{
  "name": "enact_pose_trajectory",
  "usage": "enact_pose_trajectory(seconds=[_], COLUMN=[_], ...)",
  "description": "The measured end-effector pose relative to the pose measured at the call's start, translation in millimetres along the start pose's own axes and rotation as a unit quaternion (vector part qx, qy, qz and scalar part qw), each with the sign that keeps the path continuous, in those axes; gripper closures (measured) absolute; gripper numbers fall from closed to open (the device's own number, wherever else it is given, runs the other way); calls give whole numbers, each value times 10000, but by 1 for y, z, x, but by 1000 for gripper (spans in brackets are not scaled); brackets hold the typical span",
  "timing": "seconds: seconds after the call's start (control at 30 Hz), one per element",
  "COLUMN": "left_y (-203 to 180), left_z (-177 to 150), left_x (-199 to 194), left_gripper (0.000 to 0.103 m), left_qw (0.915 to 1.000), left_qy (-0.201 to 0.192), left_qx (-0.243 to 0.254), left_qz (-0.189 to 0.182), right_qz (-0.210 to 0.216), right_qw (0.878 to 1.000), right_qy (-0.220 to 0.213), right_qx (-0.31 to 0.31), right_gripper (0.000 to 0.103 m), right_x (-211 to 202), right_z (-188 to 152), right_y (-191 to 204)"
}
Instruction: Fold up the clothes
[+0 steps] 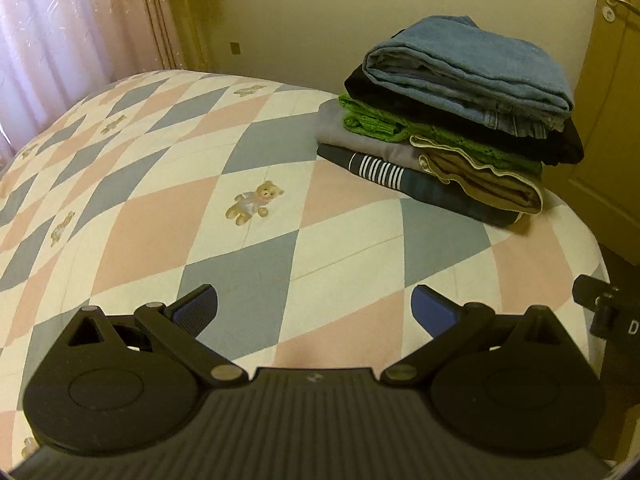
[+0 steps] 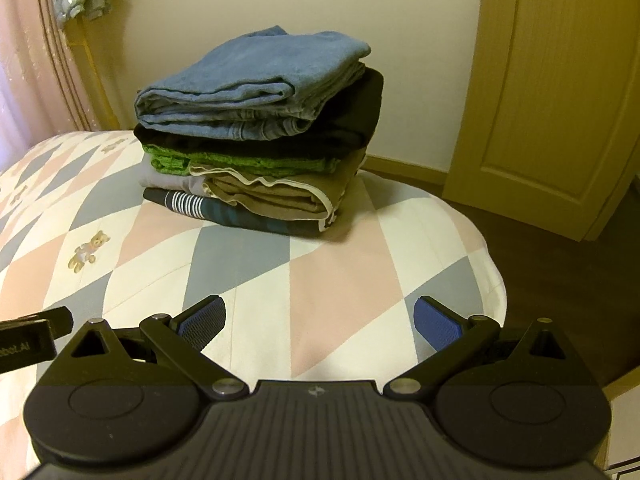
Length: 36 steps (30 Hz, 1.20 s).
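A stack of folded clothes sits on the bed near its far right corner. A blue denim piece lies on top, over black, green, brown, grey and dark striped layers. My left gripper hovers open over the bedspread, well in front and left of the stack, holding nothing. My right gripper is also open and empty, in front of the stack and a little to its right. A black part of the other gripper shows at each view's side edge.
The bed carries a quilt of pink, grey and white diamonds with teddy bears. Curtains hang at the back left. A wooden door and dark floor lie to the right past the bed's edge.
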<state>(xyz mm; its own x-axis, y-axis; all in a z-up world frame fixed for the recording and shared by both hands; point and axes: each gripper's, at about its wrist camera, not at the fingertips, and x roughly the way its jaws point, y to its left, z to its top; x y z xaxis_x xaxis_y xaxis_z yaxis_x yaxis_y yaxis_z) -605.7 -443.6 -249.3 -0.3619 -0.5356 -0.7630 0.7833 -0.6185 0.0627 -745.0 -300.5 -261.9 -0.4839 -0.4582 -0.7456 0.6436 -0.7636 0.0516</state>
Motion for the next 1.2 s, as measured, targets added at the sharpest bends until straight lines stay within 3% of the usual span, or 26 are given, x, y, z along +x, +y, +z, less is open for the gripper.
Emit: enact_pose_trajectory(seconds=[0.87, 1.2], left_y=[-27, -52], left_z=[31, 45], left_x=[43, 50], left_gripper=[1, 1], left_qw=[9984, 9963], left_qy=[80, -109], left_qx=[450, 758], left_qz=[-341, -377], right_qz=[-345, -416], right_qw=[9991, 9987], right_qy=[85, 66], right_qx=[225, 279], right_gripper=[0, 0], right_x=[22, 29], right_z=[15, 19], right_y=[-15, -31])
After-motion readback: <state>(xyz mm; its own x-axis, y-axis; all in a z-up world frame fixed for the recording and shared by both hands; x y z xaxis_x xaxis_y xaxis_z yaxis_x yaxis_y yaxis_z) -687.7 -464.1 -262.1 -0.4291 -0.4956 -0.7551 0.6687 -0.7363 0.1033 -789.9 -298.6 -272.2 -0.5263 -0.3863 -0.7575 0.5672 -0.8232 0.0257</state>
